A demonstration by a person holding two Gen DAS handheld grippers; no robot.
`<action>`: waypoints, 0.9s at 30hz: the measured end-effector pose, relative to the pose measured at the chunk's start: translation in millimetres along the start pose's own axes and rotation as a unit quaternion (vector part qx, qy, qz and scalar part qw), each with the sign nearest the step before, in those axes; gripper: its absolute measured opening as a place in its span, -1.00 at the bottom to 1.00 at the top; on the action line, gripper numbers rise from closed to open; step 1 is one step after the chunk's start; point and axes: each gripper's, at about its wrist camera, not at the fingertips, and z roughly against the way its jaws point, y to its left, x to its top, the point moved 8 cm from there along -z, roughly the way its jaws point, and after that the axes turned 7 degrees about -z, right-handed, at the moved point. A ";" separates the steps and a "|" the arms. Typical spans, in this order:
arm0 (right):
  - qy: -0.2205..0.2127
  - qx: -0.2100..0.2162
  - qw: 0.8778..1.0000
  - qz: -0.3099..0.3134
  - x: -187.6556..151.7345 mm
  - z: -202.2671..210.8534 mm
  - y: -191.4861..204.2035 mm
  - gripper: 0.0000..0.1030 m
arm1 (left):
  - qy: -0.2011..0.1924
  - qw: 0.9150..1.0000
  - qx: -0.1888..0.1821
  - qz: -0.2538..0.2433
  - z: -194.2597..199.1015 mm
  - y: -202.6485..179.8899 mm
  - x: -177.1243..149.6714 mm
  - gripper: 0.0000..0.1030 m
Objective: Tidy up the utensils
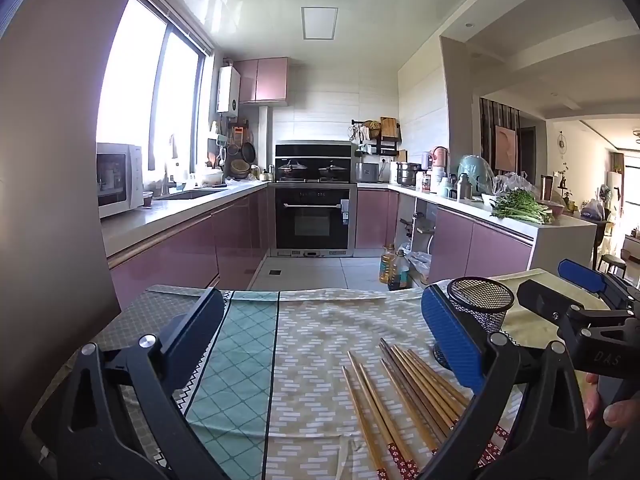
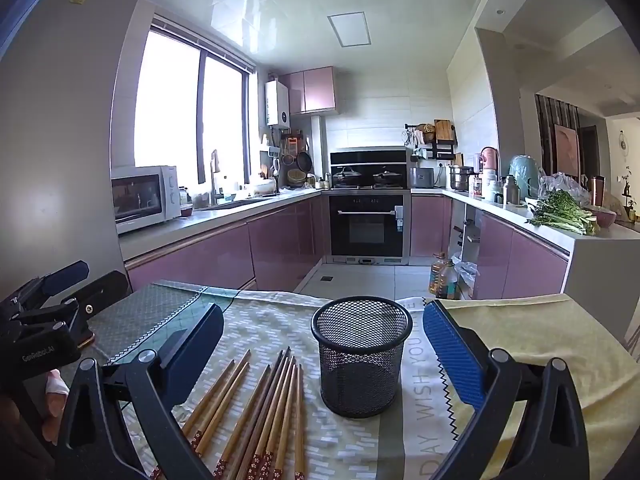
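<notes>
Several wooden chopsticks with red patterned ends lie loose on the patterned tablecloth, also in the left wrist view. A black mesh holder stands upright and empty just right of them; it also shows in the left wrist view. My right gripper is open above the table, the holder between its fingers' lines. My left gripper is open and empty, left of the chopsticks. Each gripper shows in the other's view: the right one and the left one.
The table's far edge faces a kitchen with pink cabinets. Oil bottles stand on the floor beyond the table. A yellow cloth covers the table's right part. A counter with greens is at the right.
</notes>
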 end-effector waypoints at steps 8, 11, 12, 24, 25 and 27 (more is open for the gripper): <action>-0.002 -0.001 1.000 -0.001 -0.7 -0.7 -0.2 0.88 | -0.005 1.000 0.004 0.000 4.6 -0.3 -0.7 0.89; -0.003 0.000 1.000 0.001 0.1 -0.2 0.7 0.88 | -0.006 1.000 0.001 0.000 5.3 -0.6 0.2 0.89; -0.004 -0.001 1.000 0.002 0.4 -0.2 0.9 0.88 | -0.007 1.000 0.001 0.000 5.5 -0.4 0.0 0.89; -0.009 -0.004 1.000 0.006 0.6 -0.3 1.9 0.88 | -0.007 1.000 0.001 0.001 5.4 -0.1 2.2 0.89; -0.009 -0.005 1.000 0.006 1.0 0.0 1.1 0.88 | -0.006 1.000 0.001 0.002 5.5 0.1 1.7 0.89; -0.010 -0.004 1.000 0.007 1.4 0.4 0.8 0.88 | -0.006 1.000 0.000 0.002 5.6 0.0 1.8 0.89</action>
